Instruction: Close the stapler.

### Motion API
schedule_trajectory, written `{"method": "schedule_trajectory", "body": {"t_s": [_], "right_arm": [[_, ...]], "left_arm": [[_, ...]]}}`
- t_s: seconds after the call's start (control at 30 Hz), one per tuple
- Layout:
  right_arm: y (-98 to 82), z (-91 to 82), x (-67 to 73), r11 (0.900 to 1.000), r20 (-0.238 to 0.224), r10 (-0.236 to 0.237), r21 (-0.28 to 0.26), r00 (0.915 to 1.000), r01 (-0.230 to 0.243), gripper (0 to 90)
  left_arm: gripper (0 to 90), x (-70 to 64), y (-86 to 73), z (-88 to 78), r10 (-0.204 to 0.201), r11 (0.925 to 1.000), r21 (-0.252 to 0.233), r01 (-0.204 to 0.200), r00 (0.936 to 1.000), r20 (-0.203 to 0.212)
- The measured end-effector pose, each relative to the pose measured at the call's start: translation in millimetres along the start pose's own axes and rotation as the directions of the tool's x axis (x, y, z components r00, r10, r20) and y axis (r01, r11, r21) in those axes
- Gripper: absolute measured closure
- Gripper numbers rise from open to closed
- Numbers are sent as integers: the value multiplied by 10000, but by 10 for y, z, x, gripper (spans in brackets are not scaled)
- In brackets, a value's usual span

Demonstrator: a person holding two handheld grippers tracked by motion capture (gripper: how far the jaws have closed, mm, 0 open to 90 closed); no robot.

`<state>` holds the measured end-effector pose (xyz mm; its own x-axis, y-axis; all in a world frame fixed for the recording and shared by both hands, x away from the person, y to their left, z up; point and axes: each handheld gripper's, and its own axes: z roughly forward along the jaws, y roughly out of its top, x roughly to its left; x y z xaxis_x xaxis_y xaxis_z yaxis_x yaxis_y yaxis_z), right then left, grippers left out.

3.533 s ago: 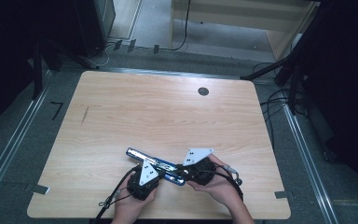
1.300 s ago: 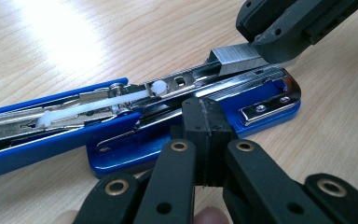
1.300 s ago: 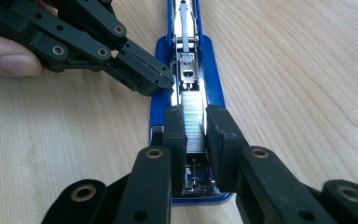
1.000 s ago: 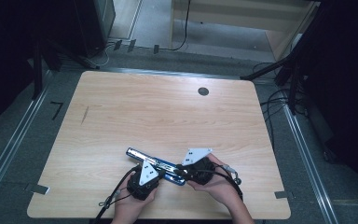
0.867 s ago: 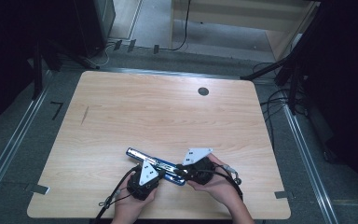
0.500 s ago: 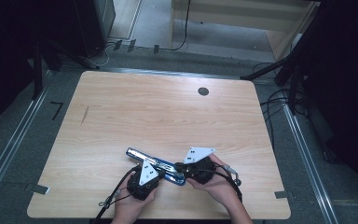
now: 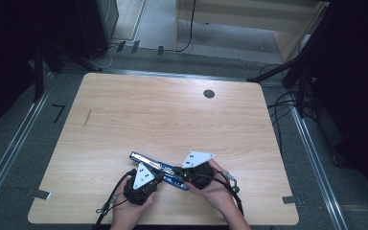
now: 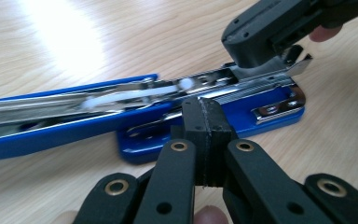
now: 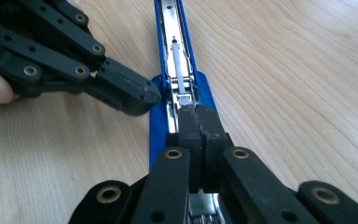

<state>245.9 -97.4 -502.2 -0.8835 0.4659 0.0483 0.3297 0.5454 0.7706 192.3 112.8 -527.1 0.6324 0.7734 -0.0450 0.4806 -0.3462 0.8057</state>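
A blue stapler point(image 7: 158, 168) lay opened out flat near the front edge of the wooden desk point(image 7: 172, 110), between the two hands; its blue cover was swung back toward the left and its bare metal staple channel point(image 9: 177, 56) faced up, with a white pusher sitting in the track. The left tongs point(image 8: 204, 122) were clenched with nothing between them, their tip resting at the side of the blue base point(image 8: 270, 105) as if to steady it; whether it pressed or merely touched could not be told. The right tongs point(image 9: 196, 122) had just been closing and stood clenched too, pads together, tip down on the channel just behind the pusher point(image 9: 179, 77); whether they pinched any thin part of the metal could not be made out; in the left gripper view their black tip sat on the channel's near end above the base.

The step in hand looked like work on the opened magazine, perhaps pushing the slider along or seating staples; the left tongs served as the brace. The next move would likely call for a straight, light stroke along the track by the right tongs, kept in line with the rails so the tip does not skid off the slick metal; the left tongs should hold the base down, since the stapler could pivot or slide on the smooth desk.
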Motion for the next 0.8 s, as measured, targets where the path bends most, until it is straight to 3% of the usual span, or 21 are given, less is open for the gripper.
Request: {"method": "schedule_trajectory", "body": {"t_s": [0.23,0.57,0.8], "right_arm": [[4,86,37,9992,84,-277,293,9996,274,900],[-30,28,-1,9988,34,-218,447,9998,216,900],[30,-15,0,9999,-36,73,-76,10000,-73,900]], "left_arm": [[900,232,-39,-126,-576,9983,-115,572,9976,-378],[900,440,-100,-197,-1115,9936,126,1125,9918,-629],[900,512,-129,-179,-1511,9871,408,1547,9852,-804]]}}
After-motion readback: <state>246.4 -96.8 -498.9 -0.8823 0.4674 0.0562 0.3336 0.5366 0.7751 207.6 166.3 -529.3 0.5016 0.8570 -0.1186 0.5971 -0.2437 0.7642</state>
